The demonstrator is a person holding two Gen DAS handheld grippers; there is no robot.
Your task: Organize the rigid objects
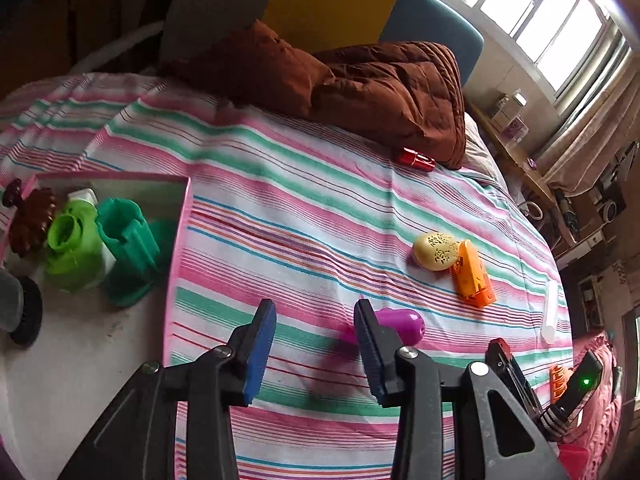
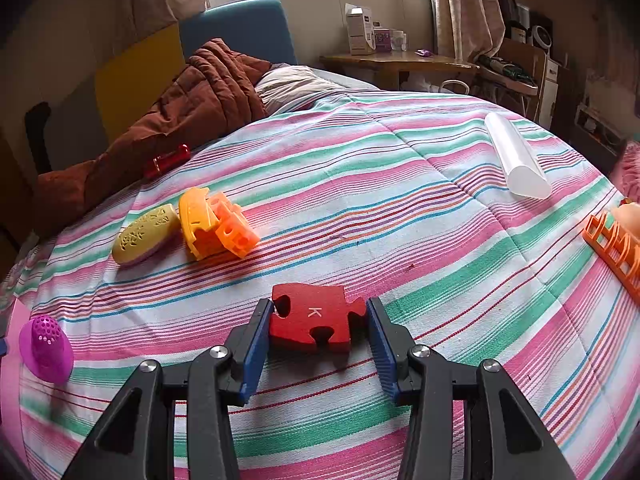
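Note:
My left gripper [image 1: 315, 305] stands open over the striped bedspread with nothing between its blue pads. A purple perforated cone [image 1: 402, 322] lies on the bed just past its right finger; it also shows in the right wrist view [image 2: 46, 346]. To the left is a pink-rimmed box [image 1: 178, 240] holding a dark green piece [image 1: 128, 236], a lime piece [image 1: 72, 248] and a brown one [image 1: 32, 220]. My right gripper [image 2: 319, 303] is shut on a red puzzle piece [image 2: 312, 318] marked K, both pads touching its sides.
On the bed lie a yellow egg-shaped case [image 2: 146, 234], an orange block [image 2: 216, 226], a red cylinder [image 2: 168, 162], a white tube [image 2: 516, 158] and an orange rack [image 2: 612, 240] at the right edge. A brown quilt [image 1: 380, 88] is heaped at the head.

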